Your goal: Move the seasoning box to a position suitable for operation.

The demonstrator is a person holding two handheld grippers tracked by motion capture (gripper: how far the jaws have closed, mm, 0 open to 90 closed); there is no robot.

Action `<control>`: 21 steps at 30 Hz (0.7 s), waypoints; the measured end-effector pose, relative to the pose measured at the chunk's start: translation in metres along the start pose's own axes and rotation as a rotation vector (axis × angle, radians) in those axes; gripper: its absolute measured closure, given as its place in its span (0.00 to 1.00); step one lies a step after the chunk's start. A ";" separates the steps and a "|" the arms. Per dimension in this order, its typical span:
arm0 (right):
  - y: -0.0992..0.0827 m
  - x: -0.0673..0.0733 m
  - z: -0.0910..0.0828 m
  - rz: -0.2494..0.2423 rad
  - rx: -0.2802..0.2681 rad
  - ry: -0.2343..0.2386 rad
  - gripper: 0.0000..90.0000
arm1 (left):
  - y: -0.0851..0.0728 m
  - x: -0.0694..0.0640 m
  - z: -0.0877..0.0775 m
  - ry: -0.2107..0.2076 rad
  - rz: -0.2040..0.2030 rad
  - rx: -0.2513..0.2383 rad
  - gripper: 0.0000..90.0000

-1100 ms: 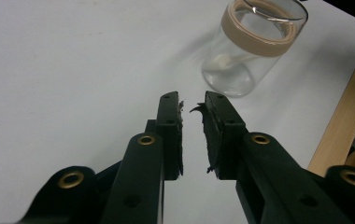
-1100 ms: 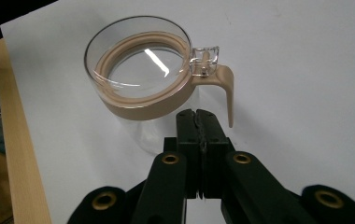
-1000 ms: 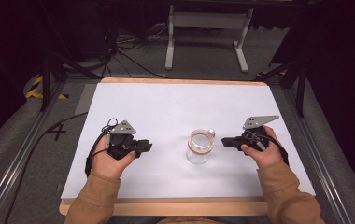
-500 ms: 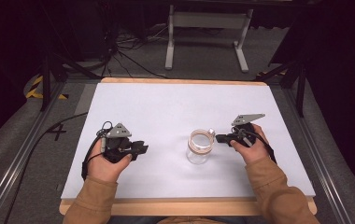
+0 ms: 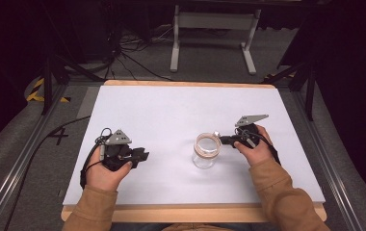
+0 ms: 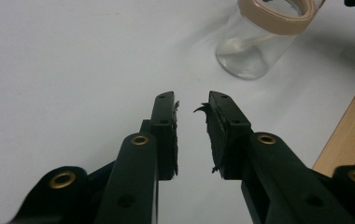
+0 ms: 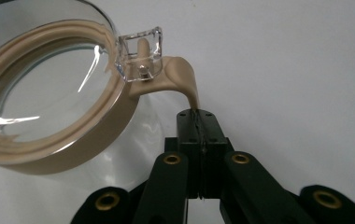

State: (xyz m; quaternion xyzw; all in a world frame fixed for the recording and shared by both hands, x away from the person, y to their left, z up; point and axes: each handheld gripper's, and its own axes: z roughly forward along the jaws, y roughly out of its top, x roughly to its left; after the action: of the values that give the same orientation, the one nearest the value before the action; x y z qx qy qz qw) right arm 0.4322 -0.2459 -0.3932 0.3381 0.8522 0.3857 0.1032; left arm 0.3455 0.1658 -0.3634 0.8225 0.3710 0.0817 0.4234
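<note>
While lit, white table (image 5: 171, 110), seemingly dim room

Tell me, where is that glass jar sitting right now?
In the high view the glass jar stands on the white table, right of centre toward the near edge, with the right gripper shut on its tan tab.
</note>
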 end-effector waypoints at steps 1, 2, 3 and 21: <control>0.002 -0.001 0.002 0.000 -0.001 0.002 1.00 | 0.000 0.000 0.000 0.005 -0.001 0.001 0.81; 0.003 -0.001 0.003 -0.001 -0.001 0.001 1.00 | 0.000 0.000 -0.001 0.007 -0.001 0.001 0.81; 0.005 -0.002 0.006 -0.001 -0.004 0.005 1.00 | 0.000 0.000 0.000 0.007 0.002 0.002 0.81; 0.007 -0.019 0.001 -0.001 -0.050 0.026 1.00 | 0.014 -0.009 0.049 -0.059 0.043 0.051 0.89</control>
State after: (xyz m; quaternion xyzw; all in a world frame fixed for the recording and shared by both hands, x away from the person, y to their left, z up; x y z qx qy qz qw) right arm 0.4502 -0.2542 -0.3903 0.3301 0.8436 0.4113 0.1008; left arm 0.3684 0.1235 -0.3821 0.8427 0.3426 0.0568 0.4115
